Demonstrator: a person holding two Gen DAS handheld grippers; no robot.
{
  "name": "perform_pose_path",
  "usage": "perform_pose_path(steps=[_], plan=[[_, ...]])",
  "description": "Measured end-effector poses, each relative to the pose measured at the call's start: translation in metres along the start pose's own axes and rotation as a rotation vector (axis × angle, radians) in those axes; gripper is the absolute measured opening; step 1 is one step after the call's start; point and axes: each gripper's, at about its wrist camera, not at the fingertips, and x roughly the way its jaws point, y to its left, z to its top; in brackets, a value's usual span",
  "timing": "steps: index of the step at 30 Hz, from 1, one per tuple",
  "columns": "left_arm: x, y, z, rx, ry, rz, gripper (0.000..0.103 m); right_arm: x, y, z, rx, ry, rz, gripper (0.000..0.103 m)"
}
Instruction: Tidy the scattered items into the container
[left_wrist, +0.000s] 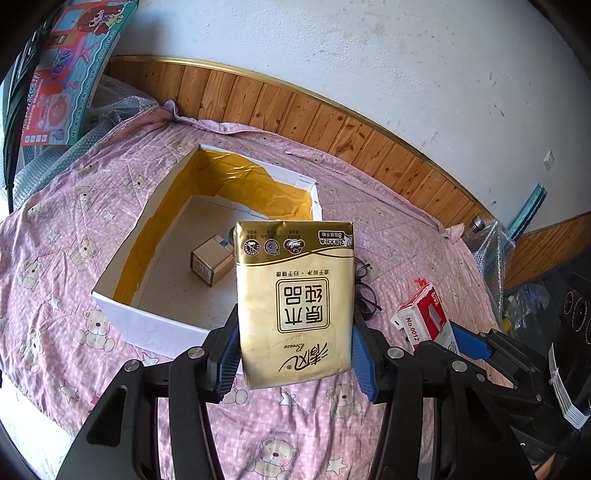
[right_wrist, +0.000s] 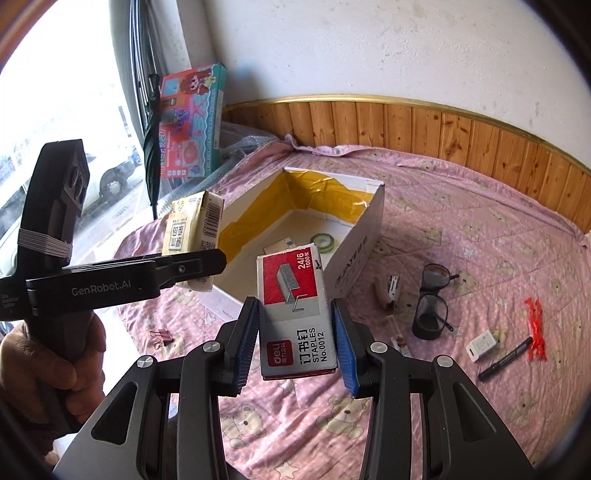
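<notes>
My left gripper (left_wrist: 293, 349) is shut on a gold tissue pack (left_wrist: 293, 295), held up just in front of the open white box (left_wrist: 147, 328) with yellow-taped inner walls. A small tan box (left_wrist: 212, 264) lies inside it. My right gripper (right_wrist: 297, 339) is shut on a red and grey staples box (right_wrist: 295, 306), raised near the white box's (right_wrist: 354, 251) front corner; a green tape roll (right_wrist: 324, 242) lies inside. From the right wrist view, the left gripper (right_wrist: 207, 264) with the tissue pack (right_wrist: 194, 230) hangs by the box's left side. The staples box (left_wrist: 428, 317) also shows at the right of the left wrist view.
On the pink bear-print sheet (right_wrist: 480, 240) lie glasses (right_wrist: 432, 299), a small stapler (right_wrist: 391, 291), a white eraser (right_wrist: 482, 345), a black marker (right_wrist: 506, 358), a red plastic piece (right_wrist: 535, 328) and a binder clip (right_wrist: 162, 338). A toy box (right_wrist: 192, 122) leans at the back left. A hand (right_wrist: 48, 354) grips the left handle.
</notes>
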Motion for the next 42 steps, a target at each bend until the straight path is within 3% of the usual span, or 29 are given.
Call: perform_pose_path(steps=[24, 42], plan=[[0.005, 0.040, 0.050, -0.039, -0.024, 0.054, 0.053, 0.042, 0.017, 0.056, -0.051, 0.019, 0.059, 0.041], [0.057, 0.058, 0.079, -0.009, 0.074, 0.099, 0.053, 0.098, -0.001, 0.093, -0.036, 0.076, 0.105, 0.041]])
